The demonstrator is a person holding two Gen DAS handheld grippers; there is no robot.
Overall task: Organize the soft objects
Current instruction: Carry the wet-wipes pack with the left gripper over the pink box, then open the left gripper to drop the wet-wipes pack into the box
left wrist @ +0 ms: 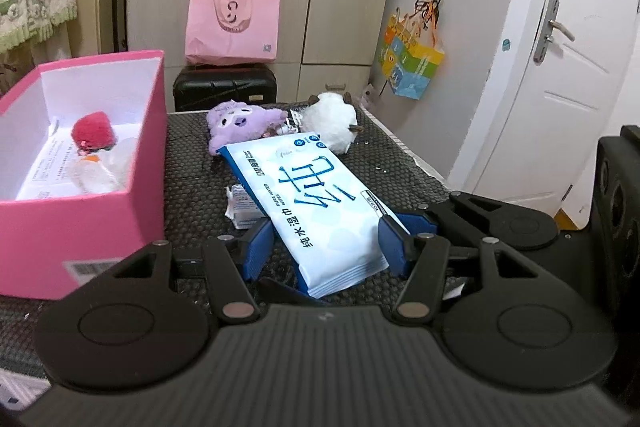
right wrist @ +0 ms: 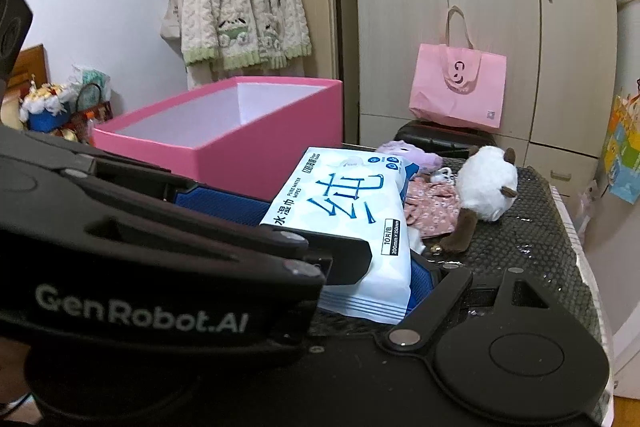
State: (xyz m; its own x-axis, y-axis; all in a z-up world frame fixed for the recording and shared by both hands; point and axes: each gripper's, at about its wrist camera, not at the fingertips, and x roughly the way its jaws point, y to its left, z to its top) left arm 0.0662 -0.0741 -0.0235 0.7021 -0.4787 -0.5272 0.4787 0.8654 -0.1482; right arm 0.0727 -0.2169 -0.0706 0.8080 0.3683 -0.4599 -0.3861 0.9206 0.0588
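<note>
- The pink box [left wrist: 80, 163] stands open on the left part of the desk [left wrist: 400, 163], no lid on it.
- In the box, seen from my left wrist: a red fuzzy plush [left wrist: 93, 131], a clear plastic bottle [left wrist: 98, 173] with an orange band lying on its side, and a white printed pack [left wrist: 44, 167] flat beneath both.
- From my right wrist only the white inner walls of the box show; its floor is out of sight.
- My left tongs [left wrist: 324, 239] are clamped on the wet wipes pack [left wrist: 316, 203], one blue pad pressing on each long edge near the end nearest me.
- The pack sits just right of the box, its near end in the left tongs; I cannot tell whether its far end touches the desk.
- Its long axis runs away from me towards the purple plush [left wrist: 240, 125] and the white plush [left wrist: 332, 121], tilted a little leftward at the far end in the left view; printed face up.
- A small crumpled packet [left wrist: 242, 207] lies just beside the pack's left edge.
- My right tongs [right wrist: 340, 239] stand wide, a blue pad on either side of the same pack; the left tongs block the view, so I cannot tell whether these pads press on it.
- Beyond the pack lies a pink floral cloth [right wrist: 434, 205], touching the white plush.
- A pink tote bag [left wrist: 232, 23] rests on a black suitcase [left wrist: 224, 87] behind the desk.
</note>
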